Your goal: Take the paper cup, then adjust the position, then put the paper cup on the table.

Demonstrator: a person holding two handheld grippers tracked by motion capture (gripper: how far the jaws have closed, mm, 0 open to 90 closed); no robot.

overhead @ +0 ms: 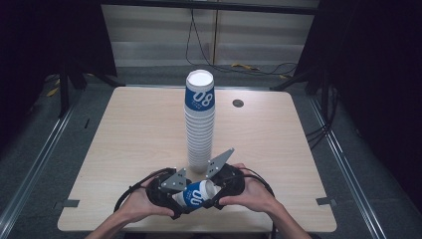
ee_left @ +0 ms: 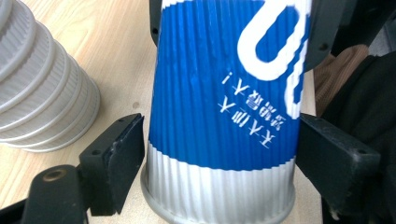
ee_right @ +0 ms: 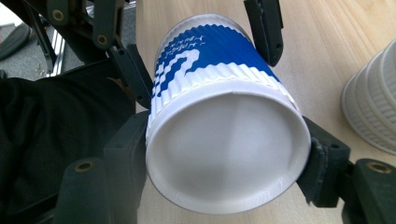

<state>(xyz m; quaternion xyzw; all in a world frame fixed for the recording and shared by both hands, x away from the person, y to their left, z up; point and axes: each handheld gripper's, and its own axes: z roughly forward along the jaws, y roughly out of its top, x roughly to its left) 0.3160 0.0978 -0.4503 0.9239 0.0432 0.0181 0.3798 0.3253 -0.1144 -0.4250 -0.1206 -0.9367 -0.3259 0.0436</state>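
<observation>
Right gripper view — cup (ee_right: 219,126) lies sideways, pinched at its rim end by right gripper (ee_right: 224,158); left gripper (ee_left: 219,172) clasps its base.

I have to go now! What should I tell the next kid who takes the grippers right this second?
Right gripper: shut on the cup near its open rim.
Left gripper: jaws at the cup's base end, one on each side; a slight gap shows at one pad, so the grip is unclear.
The cup lies on its side between both grippers, at the near edge of the table.
The stack stands upright just behind, apart from the cup.
Done: one cup is in hand.
Left: whatever comes next with cup and stack.
</observation>
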